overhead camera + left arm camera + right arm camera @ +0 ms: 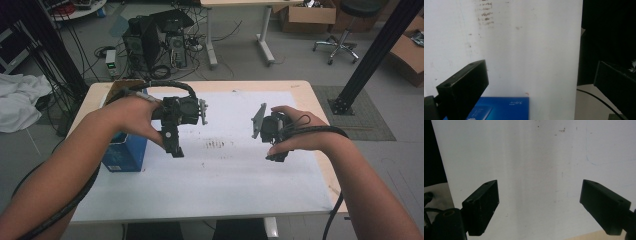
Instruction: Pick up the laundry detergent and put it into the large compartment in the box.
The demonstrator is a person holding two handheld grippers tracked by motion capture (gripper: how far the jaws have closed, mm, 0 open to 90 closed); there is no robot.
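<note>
Cables, computer towers and cardboard cartons crowd the grey floor behind a pale wooden table [305, 90] laid with a white paper sheet [225, 175] bearing faint brown smudges near its middle. At the tabletop's left edge stands a blue rectangular cardboard box [125, 152], upright, its brown flaps open at the top and its printed side towards the person. Just beside it, over the sheet, a hand holds the left gripper [173, 149] pointing down, its black jaws spread wide with nothing between them; in the left gripper view the box's blue face [501, 108] lies below and between those jaws. Towards the right edge, the right gripper [278, 156] hangs above bare paper, jaws likewise wide and empty. The box looks light and fairly stiff, though thin card walls would likely dent under a hard squeeze and its glossy print may be slippery. A gentle grip across the two narrow sides, low on the body and away from the loose flaps, seems safest.
</note>
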